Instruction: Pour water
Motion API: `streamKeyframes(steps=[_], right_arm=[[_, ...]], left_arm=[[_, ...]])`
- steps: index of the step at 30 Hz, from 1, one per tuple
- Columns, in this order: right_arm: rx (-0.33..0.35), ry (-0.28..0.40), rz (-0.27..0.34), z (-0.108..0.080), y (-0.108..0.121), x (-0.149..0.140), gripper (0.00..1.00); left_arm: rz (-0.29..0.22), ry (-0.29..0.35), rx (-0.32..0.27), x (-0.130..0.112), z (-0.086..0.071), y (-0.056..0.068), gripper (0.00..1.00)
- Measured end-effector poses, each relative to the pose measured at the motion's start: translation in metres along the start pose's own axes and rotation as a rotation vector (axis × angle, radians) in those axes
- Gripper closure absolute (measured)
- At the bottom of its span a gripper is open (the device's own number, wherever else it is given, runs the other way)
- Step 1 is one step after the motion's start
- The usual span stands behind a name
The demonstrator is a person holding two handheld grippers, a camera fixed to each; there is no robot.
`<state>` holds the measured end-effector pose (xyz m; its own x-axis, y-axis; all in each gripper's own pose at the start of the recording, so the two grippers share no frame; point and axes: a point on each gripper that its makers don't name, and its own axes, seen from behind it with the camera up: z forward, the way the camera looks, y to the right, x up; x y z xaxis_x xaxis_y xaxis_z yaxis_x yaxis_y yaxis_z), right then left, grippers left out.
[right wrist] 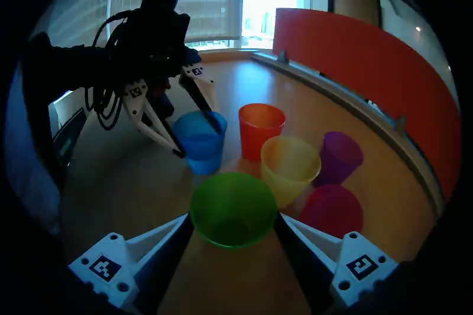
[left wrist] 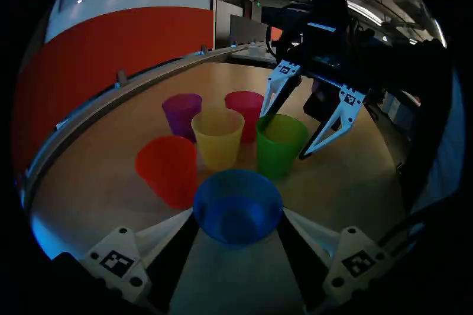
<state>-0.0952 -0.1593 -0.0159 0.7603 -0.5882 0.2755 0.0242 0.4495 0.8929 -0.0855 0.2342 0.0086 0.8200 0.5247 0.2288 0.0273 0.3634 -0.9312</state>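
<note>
Two grippers, each clasped on a plastic cup that stands among six on a wooden table.

In the left gripper view, the left gripper (left wrist: pixel 237 214) has both fingers against the sides of the blue cup (left wrist: pixel 237 205), upright on the table (left wrist: pixel 88 179) at the near edge of the cluster. Whether it holds water is hard to tell. Just behind it stand the orange-red cup (left wrist: pixel 167 168) and the yellow cup (left wrist: pixel 217 136), with the purple cup (left wrist: pixel 181 113) and magenta cup (left wrist: pixel 243 111) farther back. In the right gripper view, the right gripper (right wrist: pixel 233 216) grips the green cup (right wrist: pixel 233 208) the same way, upright beside the yellow one. A red wall panel (left wrist: pixel 106 49) runs along the table's far side.
</note>
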Motion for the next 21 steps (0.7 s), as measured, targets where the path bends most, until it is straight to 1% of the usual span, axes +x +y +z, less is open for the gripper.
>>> streamKeyframes(steps=[5,7,9,12,18,21], right_arm=[[-0.004,-0.001,-0.002,0.005,-0.001,-0.001,0.01],[-0.006,0.005,-0.001,0.006,-0.002,0.0,0.03],[-0.007,0.011,0.002,0.007,-0.002,0.001,0.08],[-0.004,0.015,0.014,0.008,-0.003,0.002,0.1],[0.006,0.046,0.046,0.003,-0.007,0.014,0.1],[-0.001,0.062,0.047,-0.004,-0.006,0.022,0.1]], left_arm=[[0.002,-0.006,0.002,0.0,0.0,0.0,0.14],[0.003,-0.006,0.002,0.0,-0.001,0.001,0.14],[0.003,-0.006,0.001,-0.001,-0.002,0.002,0.14],[-0.003,-0.005,-0.004,-0.001,-0.002,0.005,0.14],[-0.019,0.014,-0.001,0.005,-0.008,0.007,0.14],[-0.021,0.034,0.013,0.013,-0.014,0.006,0.14]])
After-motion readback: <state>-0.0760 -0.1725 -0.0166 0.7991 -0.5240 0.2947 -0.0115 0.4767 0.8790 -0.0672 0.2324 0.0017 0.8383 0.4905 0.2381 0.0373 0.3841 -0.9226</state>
